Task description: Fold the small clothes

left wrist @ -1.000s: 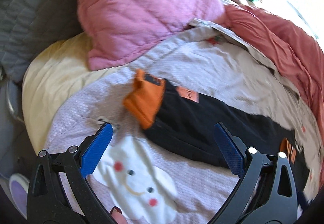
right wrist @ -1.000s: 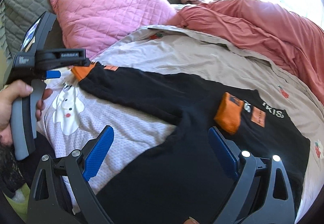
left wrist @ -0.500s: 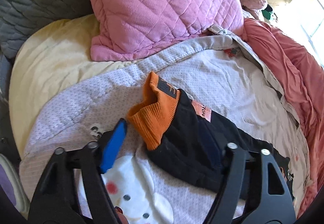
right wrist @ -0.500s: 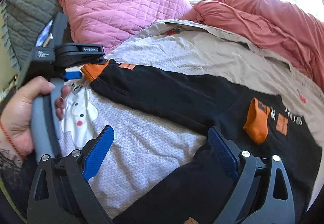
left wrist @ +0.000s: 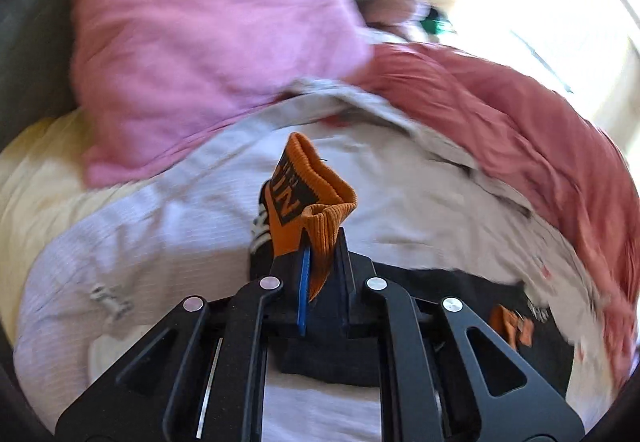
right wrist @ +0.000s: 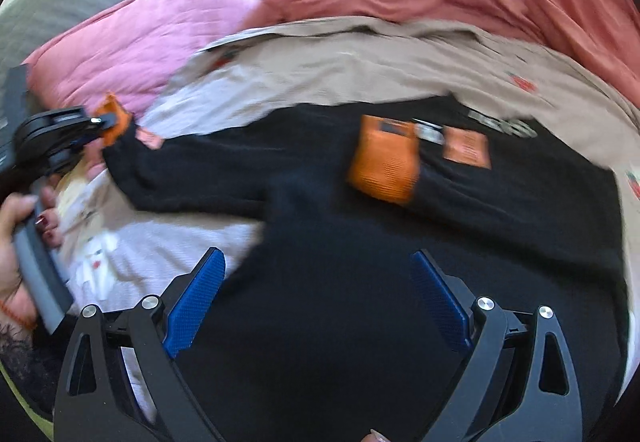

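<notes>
Sleeve fold under way: your left gripper (left wrist: 316,262) has its jaws clamped on the orange cuff (left wrist: 316,210) of the black sweatshirt (right wrist: 360,242), which lies spread on the bedcover (left wrist: 160,226). Your right gripper (right wrist: 316,294) hangs with jaws wide over the garment's body, nothing between them. Next, likely carry the cuff across toward the chest. Blur smears the cuff lettering; the hem is cut off below the jaws.
</notes>
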{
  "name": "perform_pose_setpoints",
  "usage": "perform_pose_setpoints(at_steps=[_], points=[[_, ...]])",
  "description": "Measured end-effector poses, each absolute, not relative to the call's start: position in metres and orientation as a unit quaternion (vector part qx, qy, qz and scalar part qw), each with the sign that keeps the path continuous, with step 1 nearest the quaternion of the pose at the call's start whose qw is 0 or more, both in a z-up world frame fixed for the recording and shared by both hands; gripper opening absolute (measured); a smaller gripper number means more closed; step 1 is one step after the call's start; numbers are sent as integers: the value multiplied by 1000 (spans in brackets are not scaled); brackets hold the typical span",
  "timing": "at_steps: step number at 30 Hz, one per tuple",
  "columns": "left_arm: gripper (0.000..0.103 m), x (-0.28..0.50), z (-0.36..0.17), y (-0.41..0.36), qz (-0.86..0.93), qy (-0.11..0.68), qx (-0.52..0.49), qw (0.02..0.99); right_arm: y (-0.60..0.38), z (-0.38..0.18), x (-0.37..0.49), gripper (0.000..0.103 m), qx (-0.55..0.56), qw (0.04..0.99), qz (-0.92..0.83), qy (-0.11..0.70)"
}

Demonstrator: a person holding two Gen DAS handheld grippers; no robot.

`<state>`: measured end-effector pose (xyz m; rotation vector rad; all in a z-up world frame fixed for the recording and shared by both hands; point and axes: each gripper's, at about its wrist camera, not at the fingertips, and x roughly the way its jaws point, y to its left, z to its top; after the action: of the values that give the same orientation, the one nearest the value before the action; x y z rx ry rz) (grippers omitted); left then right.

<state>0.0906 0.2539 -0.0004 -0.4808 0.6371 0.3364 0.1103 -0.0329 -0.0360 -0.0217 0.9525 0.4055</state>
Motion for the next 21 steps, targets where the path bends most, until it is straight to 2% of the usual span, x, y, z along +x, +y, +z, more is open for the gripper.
perform_pose_setpoints(at_steps=[6,12,17,21], points=[[6,115,5,162,50,316,-132,938,-100,-35,120,93,30,878,126,461],[6,131,-29,87,-76,384,-91,916,-150,-35,128,93,58,884,69,458],[9,134,-56,58,-111,436,-54,891,-161,-38,130,93,65,883,55,461],[10,134,-61,56,-115,448,-59,885,-157,-42,130,93,59,881,56,466]])
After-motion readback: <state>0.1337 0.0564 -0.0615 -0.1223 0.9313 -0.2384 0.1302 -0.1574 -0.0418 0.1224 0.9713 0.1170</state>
